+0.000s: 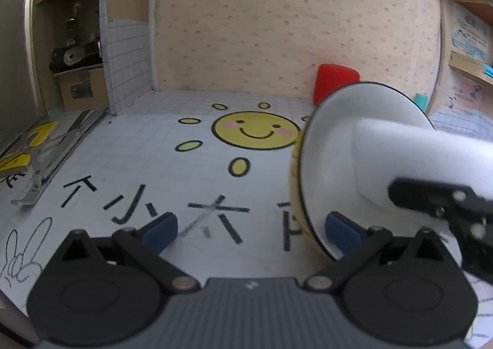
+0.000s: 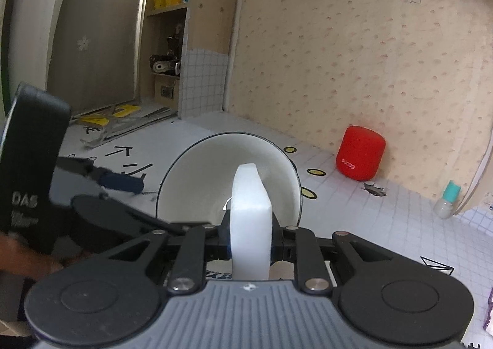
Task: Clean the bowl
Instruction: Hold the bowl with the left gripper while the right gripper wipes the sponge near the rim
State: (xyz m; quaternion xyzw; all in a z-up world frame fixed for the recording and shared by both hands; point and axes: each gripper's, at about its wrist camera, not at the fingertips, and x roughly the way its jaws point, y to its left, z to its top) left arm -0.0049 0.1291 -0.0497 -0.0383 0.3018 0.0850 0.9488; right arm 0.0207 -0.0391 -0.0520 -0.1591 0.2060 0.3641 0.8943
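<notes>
Right gripper (image 2: 250, 241): my jaws clamp a white sponge (image 2: 251, 213); its tip sits inside the bowl (image 2: 197, 182) just ahead
Left gripper (image 1: 251, 228): spread wide — right pad (image 1: 342, 230) inside the tilted bowl's rim; nothing pinched
Beyond: red speaker (image 2: 360, 153) by the wall

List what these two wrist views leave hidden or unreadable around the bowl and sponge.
- Bowl outside: left wrist view shows only a yellow sliver; the pattern faces away.
- Bowl bottom: right wrist view, covered by the white sponge.
- Left gripper hold on the bowl: one blue pad sits inside the rim and the jaws stand wide, so contact is unclear.
- Right gripper pads: hidden behind the sponge they clamp.
- Small bottle: too small to read.
</notes>
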